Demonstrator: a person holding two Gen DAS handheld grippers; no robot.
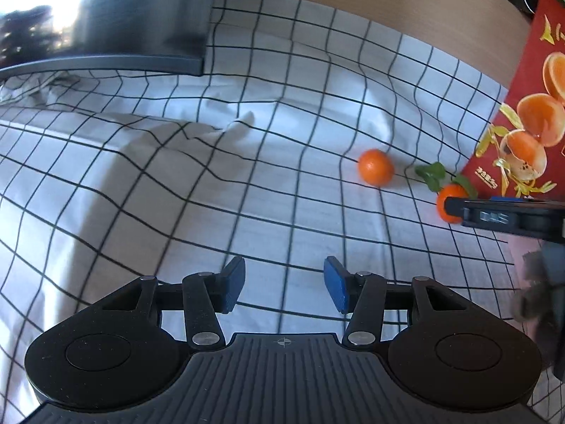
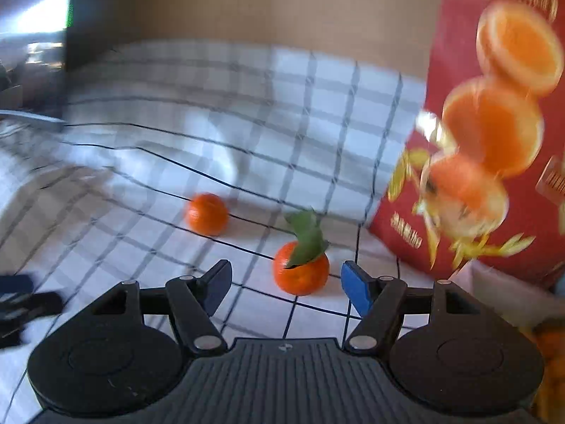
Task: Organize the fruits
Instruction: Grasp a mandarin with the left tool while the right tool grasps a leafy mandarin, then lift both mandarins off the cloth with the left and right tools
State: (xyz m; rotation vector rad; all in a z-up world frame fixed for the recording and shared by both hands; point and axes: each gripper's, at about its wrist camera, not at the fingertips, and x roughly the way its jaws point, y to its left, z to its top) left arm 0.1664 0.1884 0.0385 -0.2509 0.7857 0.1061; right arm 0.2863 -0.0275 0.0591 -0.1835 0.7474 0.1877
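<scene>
Two tangerines lie on the checked cloth. A plain tangerine (image 1: pixel 375 167) lies mid-right; it also shows in the right wrist view (image 2: pixel 207 214). A leafy tangerine (image 2: pixel 301 271) with a green leaf sits between the open jaws of my right gripper (image 2: pixel 287 288), which does not touch it. In the left wrist view the leafy tangerine (image 1: pixel 445 199) is partly hidden behind my right gripper's finger. My left gripper (image 1: pixel 284 284) is open and empty above bare cloth, well short of both fruits.
A red fruit box (image 1: pixel 526 106) printed with oranges stands at the right; it also shows in the right wrist view (image 2: pixel 494 123). A dark monitor (image 1: pixel 106 17) stands at the back left. The cloth (image 1: pixel 176 176) is wrinkled in the middle. A wooden table edge runs behind.
</scene>
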